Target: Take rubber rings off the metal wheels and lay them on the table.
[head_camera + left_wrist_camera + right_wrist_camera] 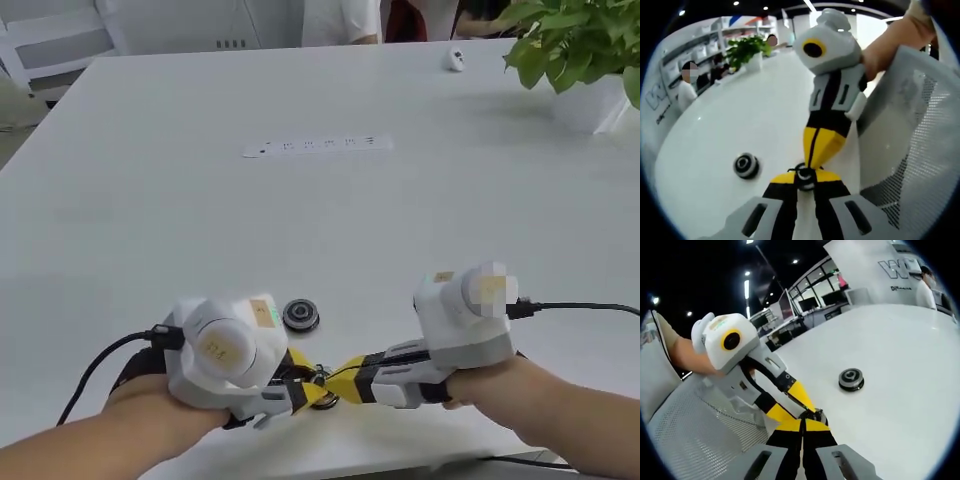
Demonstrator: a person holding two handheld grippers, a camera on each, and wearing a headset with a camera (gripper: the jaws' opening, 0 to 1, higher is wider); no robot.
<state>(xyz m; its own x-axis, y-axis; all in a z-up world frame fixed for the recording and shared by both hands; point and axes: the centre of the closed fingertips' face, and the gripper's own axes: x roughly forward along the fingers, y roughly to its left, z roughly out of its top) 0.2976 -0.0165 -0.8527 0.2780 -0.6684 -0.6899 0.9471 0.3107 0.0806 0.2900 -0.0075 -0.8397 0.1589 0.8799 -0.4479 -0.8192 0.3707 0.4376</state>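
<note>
Left tool [303,388]: jaws drawn shut on a small metal wheel [322,381], held just above the near edge of the bench [150,210]; my left gripper view shows the yellow tips clamped on either side of it [805,176]. Just beyond that tool, a second wheel [300,315] lies flat on the bench, untouched, with a dark band round its rim that I take for its rubber ring, still on. Right tool [346,377]: comes in from the opposite side, tip to tip with the left, jaws pinched together at the rim of the held wheel. I cannot tell whether they have the ring alone or metal as well. Judgement: early stage. The first ring is being worked, not yet off. Remaining: strip it, lay it on the bench, then repeat for the second wheel.
</note>
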